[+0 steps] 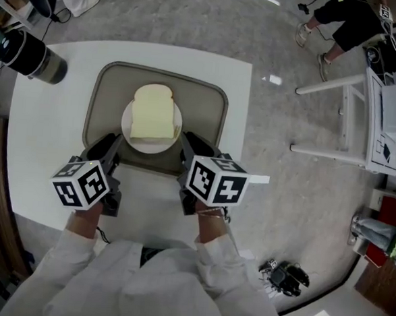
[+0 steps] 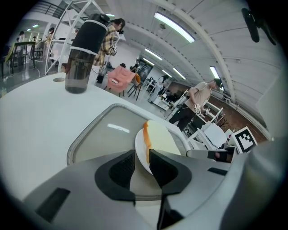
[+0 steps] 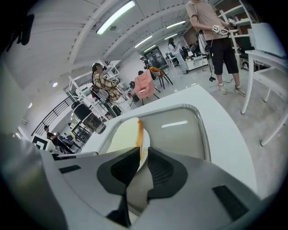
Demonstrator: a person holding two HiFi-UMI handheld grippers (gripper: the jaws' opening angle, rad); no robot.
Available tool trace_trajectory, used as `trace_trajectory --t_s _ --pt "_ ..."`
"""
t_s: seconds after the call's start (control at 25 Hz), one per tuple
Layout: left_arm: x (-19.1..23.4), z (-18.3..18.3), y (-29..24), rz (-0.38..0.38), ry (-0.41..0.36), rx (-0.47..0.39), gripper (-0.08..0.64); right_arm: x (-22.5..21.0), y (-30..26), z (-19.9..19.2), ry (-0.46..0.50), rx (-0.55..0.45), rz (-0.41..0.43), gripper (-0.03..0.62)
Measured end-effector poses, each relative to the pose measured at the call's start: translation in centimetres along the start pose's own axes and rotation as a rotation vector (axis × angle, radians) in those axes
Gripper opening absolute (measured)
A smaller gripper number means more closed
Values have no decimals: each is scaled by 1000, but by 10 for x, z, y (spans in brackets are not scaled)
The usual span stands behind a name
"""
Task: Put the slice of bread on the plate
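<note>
A pale slice of bread [image 1: 152, 113] lies flat on a small white plate [image 1: 151, 147], which sits on a grey tray [image 1: 207, 121] on the white table [image 1: 43, 143]. My left gripper [image 1: 116, 140] rests at the plate's near-left rim and my right gripper [image 1: 184, 138] at its near-right rim. Both have their jaws drawn together with only a slit, nothing held. In the left gripper view the bread [image 2: 162, 137] and plate [image 2: 138, 152] show just past the gripper [image 2: 141, 157]. The right gripper view mirrors this: bread [image 3: 126, 134], plate [image 3: 145, 141], gripper [image 3: 143, 155].
A dark flask [image 1: 29, 56] stands at the table's far-left corner, also seen upright in the left gripper view as the flask [image 2: 83, 54]. The table's right edge is close to the tray. A white frame stand [image 1: 349, 117] and a person [image 1: 349, 23] are on the floor to the right.
</note>
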State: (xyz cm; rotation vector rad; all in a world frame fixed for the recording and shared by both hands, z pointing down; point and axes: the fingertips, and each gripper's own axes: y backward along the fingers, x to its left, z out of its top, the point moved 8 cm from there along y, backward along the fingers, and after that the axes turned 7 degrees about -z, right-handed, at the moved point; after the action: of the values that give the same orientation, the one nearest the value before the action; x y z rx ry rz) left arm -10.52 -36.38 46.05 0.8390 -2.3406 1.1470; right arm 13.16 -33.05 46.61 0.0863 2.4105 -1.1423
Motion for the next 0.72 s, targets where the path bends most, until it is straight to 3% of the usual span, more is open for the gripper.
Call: trace_trajectory --t_s 0.44,0.72 --pt "-43 -17 55 -54 -54 -90 83 33 60 -9 122 -75 81 43" --pt "-75 -42 101 -76 -92 -166 81 61 116 -32 191 -137 176 43"
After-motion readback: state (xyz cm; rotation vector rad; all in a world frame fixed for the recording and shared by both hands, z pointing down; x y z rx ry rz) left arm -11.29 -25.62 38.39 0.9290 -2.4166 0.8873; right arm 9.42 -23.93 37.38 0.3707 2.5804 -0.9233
